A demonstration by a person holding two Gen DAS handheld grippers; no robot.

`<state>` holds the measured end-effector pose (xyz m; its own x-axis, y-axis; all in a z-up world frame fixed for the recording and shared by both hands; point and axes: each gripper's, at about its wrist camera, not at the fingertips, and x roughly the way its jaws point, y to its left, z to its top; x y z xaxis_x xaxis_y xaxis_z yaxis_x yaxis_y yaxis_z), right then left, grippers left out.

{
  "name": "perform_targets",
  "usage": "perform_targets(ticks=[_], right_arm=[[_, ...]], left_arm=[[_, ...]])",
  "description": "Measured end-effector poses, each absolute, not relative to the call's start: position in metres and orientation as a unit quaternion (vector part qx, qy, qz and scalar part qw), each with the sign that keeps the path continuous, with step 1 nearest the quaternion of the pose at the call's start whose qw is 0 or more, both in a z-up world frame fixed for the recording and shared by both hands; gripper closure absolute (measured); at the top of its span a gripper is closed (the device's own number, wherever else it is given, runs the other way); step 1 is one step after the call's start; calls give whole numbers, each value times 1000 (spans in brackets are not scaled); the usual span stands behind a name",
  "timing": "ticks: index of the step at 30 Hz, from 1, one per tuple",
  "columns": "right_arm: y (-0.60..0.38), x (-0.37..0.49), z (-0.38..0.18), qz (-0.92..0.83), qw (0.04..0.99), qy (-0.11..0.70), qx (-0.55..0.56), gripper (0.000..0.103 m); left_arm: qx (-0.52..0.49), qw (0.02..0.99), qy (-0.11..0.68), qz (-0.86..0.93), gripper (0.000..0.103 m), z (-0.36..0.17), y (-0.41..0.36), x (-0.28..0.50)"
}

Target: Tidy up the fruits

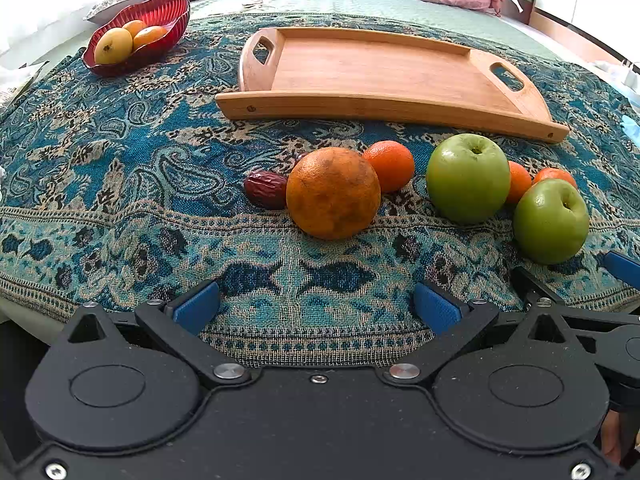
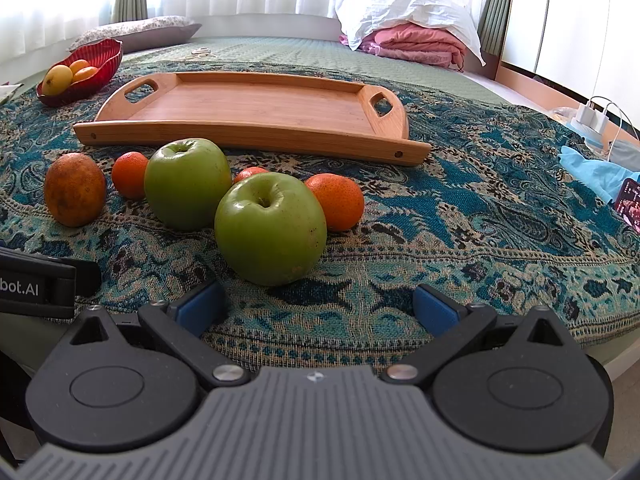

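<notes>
**Fruit stock on patterned cloth**

Wooden tray [image 2: 256, 108] lying bare. Red bowl [image 1: 168, 12] holding yellow and orange fruit. Green apples [image 2: 270, 228], browned orange [image 1: 333, 193], tangerines [image 2: 338, 200], date [image 1: 266, 189] (loose) sitting before the tray. Left gripper [image 1: 316, 308] and right gripper [image 2: 316, 304] gaping, holding nothing.

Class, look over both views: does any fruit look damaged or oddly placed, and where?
The big orange left of the apples shows brown blotches on its skin, unlike the clean mandarin behind it. A wrinkled date lies tucked against its left side. The tray holds nothing. Nothing is spilled.
</notes>
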<state>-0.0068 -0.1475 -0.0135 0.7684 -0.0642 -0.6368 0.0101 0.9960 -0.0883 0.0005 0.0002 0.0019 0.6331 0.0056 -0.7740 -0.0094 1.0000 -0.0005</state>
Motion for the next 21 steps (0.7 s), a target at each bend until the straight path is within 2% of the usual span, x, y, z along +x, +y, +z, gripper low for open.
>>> perform_targets(ticks=[21], right_arm=[[-147, -7, -14, -20, 940, 338, -41, 0]], left_arm=[[-2, 904, 427, 4, 0, 2, 0, 0]])
